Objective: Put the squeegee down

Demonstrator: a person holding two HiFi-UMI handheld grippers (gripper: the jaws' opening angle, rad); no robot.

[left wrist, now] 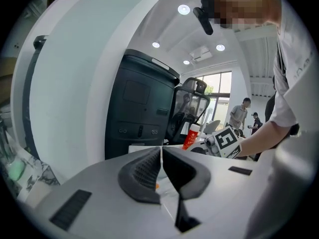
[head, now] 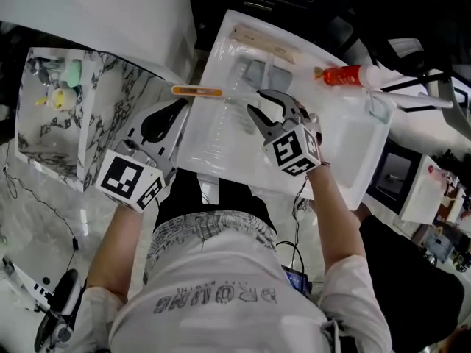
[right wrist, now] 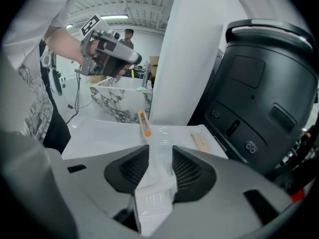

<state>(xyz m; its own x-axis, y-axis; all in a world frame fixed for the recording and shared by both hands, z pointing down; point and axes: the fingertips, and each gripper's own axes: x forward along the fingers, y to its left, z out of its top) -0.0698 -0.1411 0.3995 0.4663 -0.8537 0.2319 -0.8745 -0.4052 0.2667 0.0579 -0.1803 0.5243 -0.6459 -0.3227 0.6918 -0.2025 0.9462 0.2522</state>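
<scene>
The squeegee (head: 196,90), with an orange handle, lies flat at the left rim of the white tray (head: 221,160); a pale clear part runs from it toward the tray's middle. In the right gripper view the squeegee (right wrist: 144,123) lies ahead of the jaws, apart from them. My right gripper (head: 266,110) hovers over the tray, open, and its pads (right wrist: 188,169) grip nothing. My left gripper (head: 158,123) hangs off the tray's left side, jaws pressed together and empty, as the left gripper view (left wrist: 161,156) also shows.
A red bottle (head: 346,74), a wooden-handled tool (head: 265,44) and a clear container (head: 379,109) sit at the tray's far side. A marble-patterned box (head: 51,116) stands to the left. A black machine (right wrist: 259,83) and a white pillar (right wrist: 184,49) rise behind.
</scene>
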